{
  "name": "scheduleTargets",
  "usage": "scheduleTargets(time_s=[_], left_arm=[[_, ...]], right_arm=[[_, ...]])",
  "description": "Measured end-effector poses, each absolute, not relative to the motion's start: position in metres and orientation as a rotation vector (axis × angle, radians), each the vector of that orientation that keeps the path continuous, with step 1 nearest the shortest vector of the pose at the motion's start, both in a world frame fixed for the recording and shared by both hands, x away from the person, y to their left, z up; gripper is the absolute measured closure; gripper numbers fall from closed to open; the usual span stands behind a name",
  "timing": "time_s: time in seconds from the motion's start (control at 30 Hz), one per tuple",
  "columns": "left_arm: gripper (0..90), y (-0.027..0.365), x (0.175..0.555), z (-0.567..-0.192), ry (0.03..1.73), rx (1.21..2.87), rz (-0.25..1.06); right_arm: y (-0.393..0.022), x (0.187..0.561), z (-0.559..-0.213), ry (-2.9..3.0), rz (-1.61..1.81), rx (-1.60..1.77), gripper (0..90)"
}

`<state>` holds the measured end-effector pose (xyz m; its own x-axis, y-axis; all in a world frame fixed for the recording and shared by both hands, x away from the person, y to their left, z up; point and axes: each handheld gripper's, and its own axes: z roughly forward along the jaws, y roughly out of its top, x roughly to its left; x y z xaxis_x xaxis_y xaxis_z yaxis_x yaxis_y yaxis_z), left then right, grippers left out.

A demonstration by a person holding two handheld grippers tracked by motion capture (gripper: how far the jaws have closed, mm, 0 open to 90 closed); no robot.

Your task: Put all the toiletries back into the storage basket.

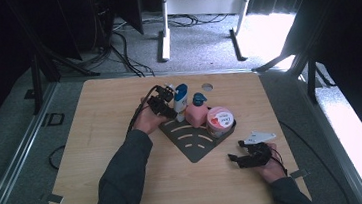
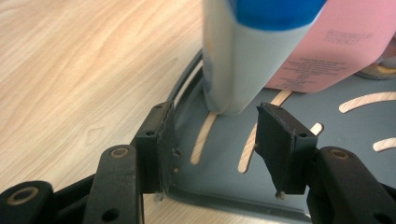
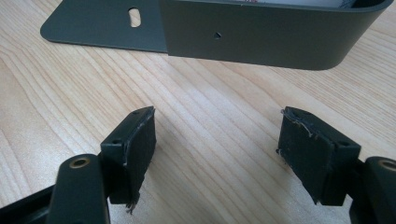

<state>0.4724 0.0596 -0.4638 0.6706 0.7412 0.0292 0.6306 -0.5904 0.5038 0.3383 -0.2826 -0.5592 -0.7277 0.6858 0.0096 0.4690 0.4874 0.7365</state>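
Two matte black pads of the left gripper stand apart, just short of a smooth white bottle upright on the slotted grey metal tray; right gripper gapes over woodgrain tabletop.

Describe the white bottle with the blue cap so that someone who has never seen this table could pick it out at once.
Start at the wooden table and find the dark grey slotted tray near its middle. Three containers stand along the tray's far edge; the white bottle with the blue cap is the one nearest the left gripper. Unlike the squat pink bottle and the round red-and-white tub, it is tall, slim and white.
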Motion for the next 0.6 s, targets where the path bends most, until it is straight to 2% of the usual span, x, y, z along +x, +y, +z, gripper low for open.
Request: scheduleTargets(time_s=[0.43,0.6], left_arm=[[47.0,0.086,0.451,-0.449,1.079,2.313,0.440],[46.3,0.094,0.443,-0.451,1.092,2.300,0.441]], right_arm=[[-0.283,0.338,-0.559,2.450,1.082,0.978,27.1],[-0.283,0.338,-0.559,2.450,1.082,0.977,27.1]])
